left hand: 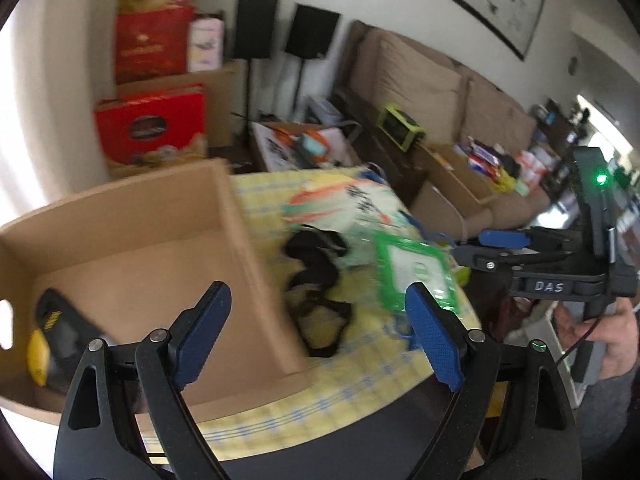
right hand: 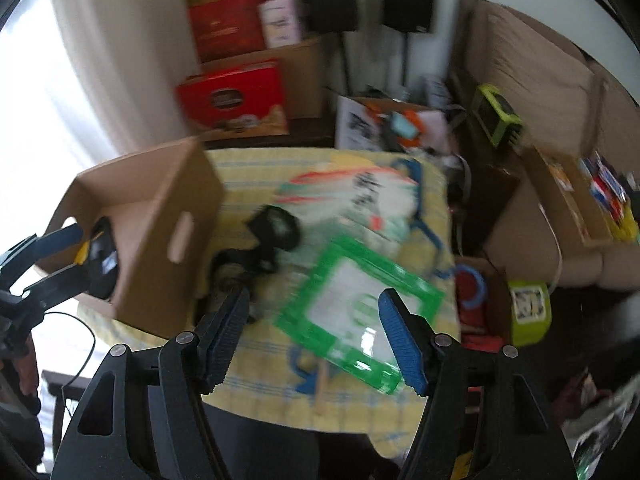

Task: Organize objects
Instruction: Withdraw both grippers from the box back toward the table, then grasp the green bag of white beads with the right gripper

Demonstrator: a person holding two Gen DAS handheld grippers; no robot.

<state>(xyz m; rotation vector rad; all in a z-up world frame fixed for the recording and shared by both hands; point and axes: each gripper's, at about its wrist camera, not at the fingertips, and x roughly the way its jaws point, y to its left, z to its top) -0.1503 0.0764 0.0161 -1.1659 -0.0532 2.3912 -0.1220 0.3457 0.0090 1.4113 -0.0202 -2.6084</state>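
Green-framed card [right hand: 352,304] lies near the table's front right corner on the yellow cloth [right hand: 256,376], just ahead of the right gripper [right hand: 314,338], whose jaws are spread and empty. Left gripper [left hand: 318,334], equally wide open, hangs over the cardboard box [left hand: 224,216] at the left edge; black straps [left hand: 316,280] lie beside the box.

Left gripper [left hand: 318,336] spread wide, fingers level, nothing between them. Right gripper [right hand: 314,338] equally wide apart, empty, held in a bare hand [left hand: 608,336].
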